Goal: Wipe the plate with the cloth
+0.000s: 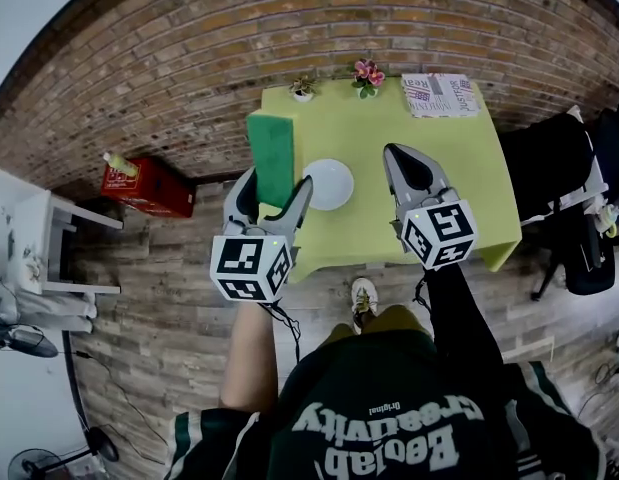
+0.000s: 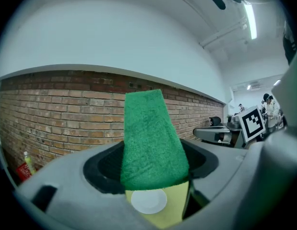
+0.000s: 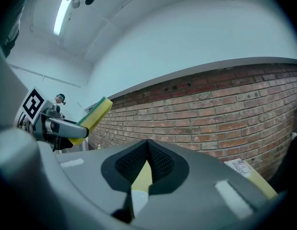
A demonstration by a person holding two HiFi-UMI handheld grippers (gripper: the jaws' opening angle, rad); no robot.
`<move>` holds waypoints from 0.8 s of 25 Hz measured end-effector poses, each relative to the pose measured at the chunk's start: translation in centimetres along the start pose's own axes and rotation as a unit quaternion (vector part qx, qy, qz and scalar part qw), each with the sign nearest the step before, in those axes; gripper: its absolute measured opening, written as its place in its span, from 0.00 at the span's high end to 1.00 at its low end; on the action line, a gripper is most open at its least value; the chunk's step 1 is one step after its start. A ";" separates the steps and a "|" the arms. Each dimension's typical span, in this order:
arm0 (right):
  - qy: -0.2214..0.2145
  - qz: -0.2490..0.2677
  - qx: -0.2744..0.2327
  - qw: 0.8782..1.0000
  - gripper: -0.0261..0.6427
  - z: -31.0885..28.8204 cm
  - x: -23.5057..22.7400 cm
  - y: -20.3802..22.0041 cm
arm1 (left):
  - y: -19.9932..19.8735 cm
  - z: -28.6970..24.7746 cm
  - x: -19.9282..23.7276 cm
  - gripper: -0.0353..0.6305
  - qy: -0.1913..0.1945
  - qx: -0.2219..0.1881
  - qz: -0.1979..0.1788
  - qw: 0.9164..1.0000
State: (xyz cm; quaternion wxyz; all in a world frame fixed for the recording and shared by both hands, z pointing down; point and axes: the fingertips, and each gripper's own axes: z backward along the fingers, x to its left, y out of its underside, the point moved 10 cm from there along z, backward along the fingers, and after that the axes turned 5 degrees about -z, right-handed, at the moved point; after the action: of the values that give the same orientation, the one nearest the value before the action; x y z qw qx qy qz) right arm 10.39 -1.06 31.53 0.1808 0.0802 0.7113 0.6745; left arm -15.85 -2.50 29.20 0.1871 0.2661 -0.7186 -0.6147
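The cloth is a thick green pad with a yellow underside (image 1: 272, 153). My left gripper (image 1: 277, 190) is shut on it and holds it upright in the air, above the yellow-green table's (image 1: 459, 198) near-left part. In the left gripper view the green pad (image 2: 153, 143) stands between the jaws, with the white plate (image 2: 148, 201) below it. The plate (image 1: 329, 183) lies empty on the table, just right of the left gripper. My right gripper (image 1: 407, 163) hovers to the plate's right, its fingertips (image 3: 147, 147) touching and holding nothing.
Two small flower pots (image 1: 303, 87) (image 1: 367, 74) and a newspaper (image 1: 439, 95) sit along the table's far edge by the brick wall. On the floor are a red box (image 1: 149, 186) at the left, a white shelf (image 1: 49, 258) and a black chair (image 1: 569, 198) at the right.
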 end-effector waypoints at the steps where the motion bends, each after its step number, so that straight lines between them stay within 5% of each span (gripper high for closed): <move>1: -0.001 -0.001 0.001 1.000 0.94 -0.7 -0.5 0.0 | 0.0 -0.7 0.2 0.42 -0.001 0.001 -0.001 1.000; 20: -0.044 -0.015 0.015 0.999 0.94 -10.3 -7.7 0.1 | 0.0 -9.7 2.4 0.42 -0.022 0.010 0.020 1.000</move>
State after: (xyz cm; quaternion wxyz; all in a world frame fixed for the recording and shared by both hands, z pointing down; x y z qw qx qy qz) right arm 13.73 -13.36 32.99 0.2213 0.1019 0.7140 0.6564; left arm -11.99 -11.57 30.73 0.1811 0.2397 -0.7338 -0.6094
